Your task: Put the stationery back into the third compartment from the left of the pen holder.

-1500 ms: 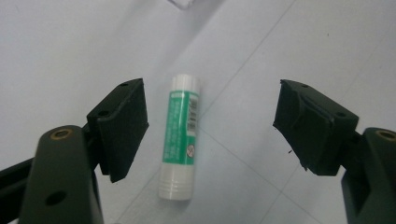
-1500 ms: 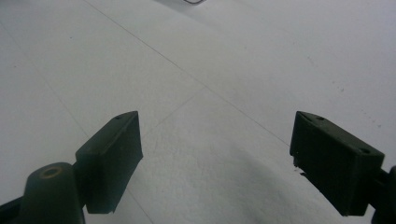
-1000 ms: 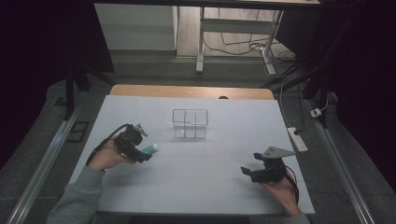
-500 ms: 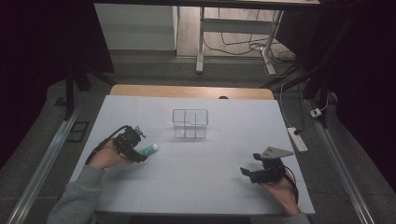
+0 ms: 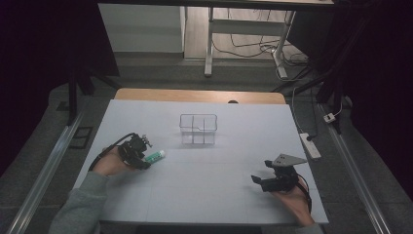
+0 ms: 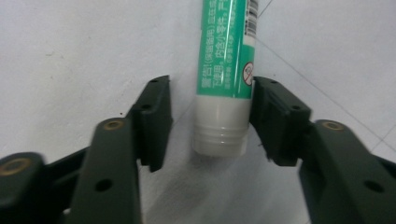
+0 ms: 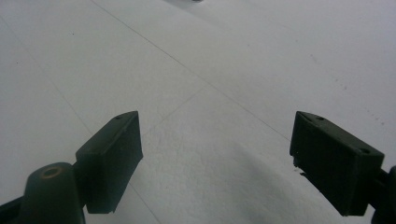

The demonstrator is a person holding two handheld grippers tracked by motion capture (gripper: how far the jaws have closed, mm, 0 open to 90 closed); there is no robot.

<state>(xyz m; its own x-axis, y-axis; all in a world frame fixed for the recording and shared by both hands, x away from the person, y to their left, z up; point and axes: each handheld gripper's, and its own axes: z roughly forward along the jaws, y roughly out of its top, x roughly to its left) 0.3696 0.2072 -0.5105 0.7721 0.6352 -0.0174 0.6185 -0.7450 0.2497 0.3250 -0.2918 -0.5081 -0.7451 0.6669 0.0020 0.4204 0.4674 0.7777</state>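
Note:
A green and white tube (image 5: 156, 156) lies on the white table (image 5: 219, 161) at the left. My left gripper (image 5: 142, 155) is open around the tube's white cap end. In the left gripper view the tube (image 6: 223, 70) lies between the jaws of my left gripper (image 6: 212, 105). The right-hand jaw sits against the tube, and a gap shows on the left-hand side. My right gripper (image 5: 257, 181) rests near the front right of the table. It is open, and in the right gripper view nothing but bare table shows between the jaws of my right gripper (image 7: 215, 140).
A clear plastic container (image 5: 197, 116) with divided compartments stands at the table's middle back. A power strip (image 5: 310, 145) lies on the floor past the right edge. A wooden strip (image 5: 199, 95) runs along the far edge.
The right gripper has drifted slightly toward the near edge. The left gripper stays at the tube, with hardly any movement.

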